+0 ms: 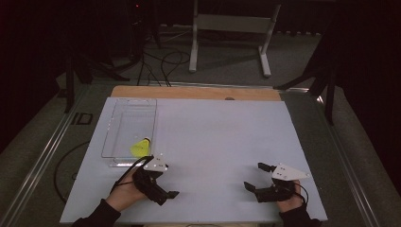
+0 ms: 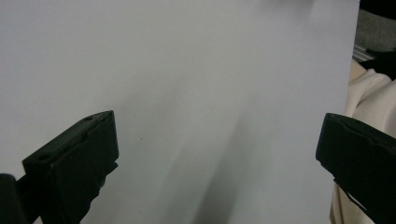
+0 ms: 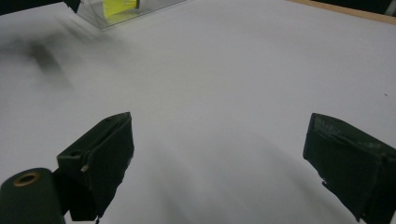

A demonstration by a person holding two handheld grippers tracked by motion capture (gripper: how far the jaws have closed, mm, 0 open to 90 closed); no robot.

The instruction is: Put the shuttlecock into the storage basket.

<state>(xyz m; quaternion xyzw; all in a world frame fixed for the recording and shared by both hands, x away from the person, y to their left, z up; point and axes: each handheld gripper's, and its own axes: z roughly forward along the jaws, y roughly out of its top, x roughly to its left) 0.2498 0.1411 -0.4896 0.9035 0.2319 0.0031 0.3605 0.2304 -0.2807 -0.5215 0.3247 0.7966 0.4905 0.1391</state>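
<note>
Yellow shuttlecock point(image 1: 141, 148) lying inside clear tray point(image 1: 111, 124), at its near end, close to the front wall. Tray on the left part of white table point(image 1: 222, 137). Left gripper point(image 1: 158, 182) just in front of the tray's near edge, jaws spread wide, nothing between them, pointing away from the tray toward the table's middle. Right gripper point(image 1: 257, 177) well apart on the right side, jaws likewise spread and empty, resting low by the near edge.

Risks, judged from this layout: left gripper sits so near the tray that a swing back toward the shuttlecock could knock the light tray wall and slide it. Feather skirt looks soft, so a hard pinch would probably crush it. Reaching over the front wall at a shallow angle could catch the rim instead of clearing it. Cable trailing by the left hand could snag the tray corner.

View differences: high view gives both tools and tray position at once. Left gripper view point(image 2: 217, 154) faces bare table and a pale cloth-like shape at the right edge, possibly a sleeve, too blurred to say. Right gripper view point(image 3: 219, 158) catches the tray corner point(image 3: 100, 21) with the shuttlecock point(image 3: 119, 6) far off at top left.
</note>
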